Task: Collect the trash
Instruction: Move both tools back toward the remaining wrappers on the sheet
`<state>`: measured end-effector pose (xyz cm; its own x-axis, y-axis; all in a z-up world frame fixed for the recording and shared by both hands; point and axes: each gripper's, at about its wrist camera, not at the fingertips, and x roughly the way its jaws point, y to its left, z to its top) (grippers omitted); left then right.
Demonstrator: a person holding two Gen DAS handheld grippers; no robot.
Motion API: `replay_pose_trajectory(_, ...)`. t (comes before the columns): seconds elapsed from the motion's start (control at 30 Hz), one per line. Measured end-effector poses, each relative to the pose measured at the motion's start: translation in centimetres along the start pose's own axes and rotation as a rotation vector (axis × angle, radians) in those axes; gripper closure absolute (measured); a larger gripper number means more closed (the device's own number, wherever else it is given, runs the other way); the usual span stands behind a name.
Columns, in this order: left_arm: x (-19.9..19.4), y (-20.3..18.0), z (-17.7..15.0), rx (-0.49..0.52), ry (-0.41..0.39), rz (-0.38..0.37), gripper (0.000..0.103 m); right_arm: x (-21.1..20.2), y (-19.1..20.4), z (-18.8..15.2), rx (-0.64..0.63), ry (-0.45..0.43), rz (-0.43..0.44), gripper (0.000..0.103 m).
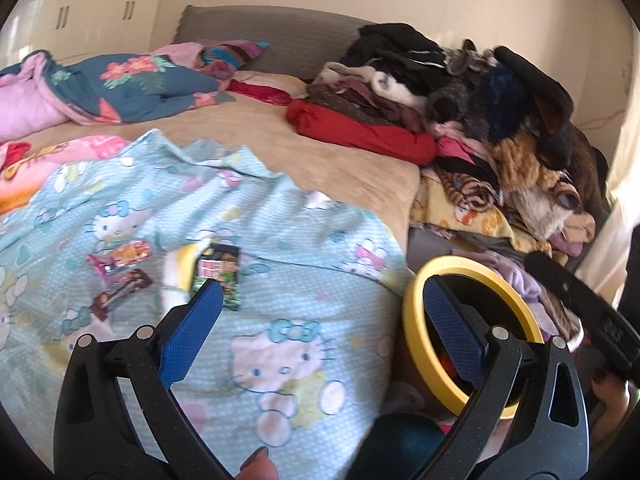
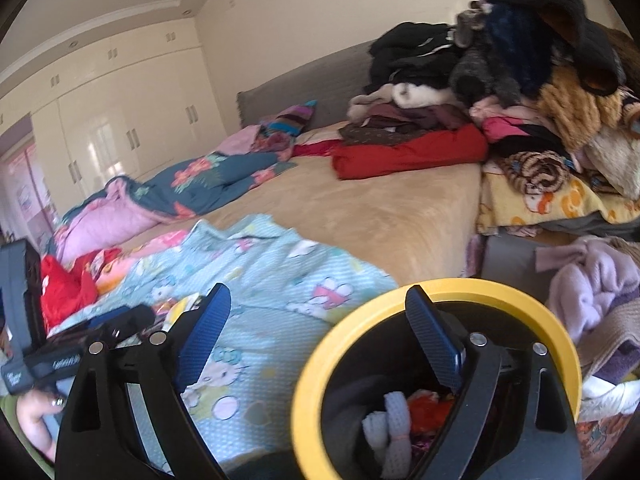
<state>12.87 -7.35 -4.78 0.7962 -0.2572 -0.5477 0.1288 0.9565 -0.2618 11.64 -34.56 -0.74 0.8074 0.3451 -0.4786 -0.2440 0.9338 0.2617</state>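
My left gripper [image 1: 320, 286] is open and holds nothing; it hangs over a light blue cartoon-cat blanket [image 1: 280, 320]. Ahead of its left finger lie a pink wrapper [image 1: 120, 260], a brown wrapper [image 1: 120, 294], a green and black packet [image 1: 220, 276] and a white and yellow scrap [image 1: 176, 280]. A yellow-rimmed bin [image 1: 412, 320] stands beside the bed, behind the right finger. My right gripper [image 2: 318, 290] is open and empty, its right finger over the bin [image 2: 308, 380]. Inside lie a white strip [image 2: 394, 420] and orange wrappers [image 2: 424, 408].
A tan bed cover [image 2: 360, 208] stretches behind the blanket. A tall heap of clothes [image 1: 480, 100] fills the far right of the bed. A blue floral quilt [image 1: 140, 84] lies at the back left. Lilac clothes [image 2: 592, 280] sit beside the bin. White wardrobes [image 2: 100, 120] line the wall.
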Motion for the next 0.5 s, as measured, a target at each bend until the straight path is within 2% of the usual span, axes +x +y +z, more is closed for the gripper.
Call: replay_pose_trajectory(0.5,-1.3,10.1,1.2,-0.175,-0.053,0.153,0.011,5.7,9.7,-2.1,-0.185,0.151,0.165,0.016)
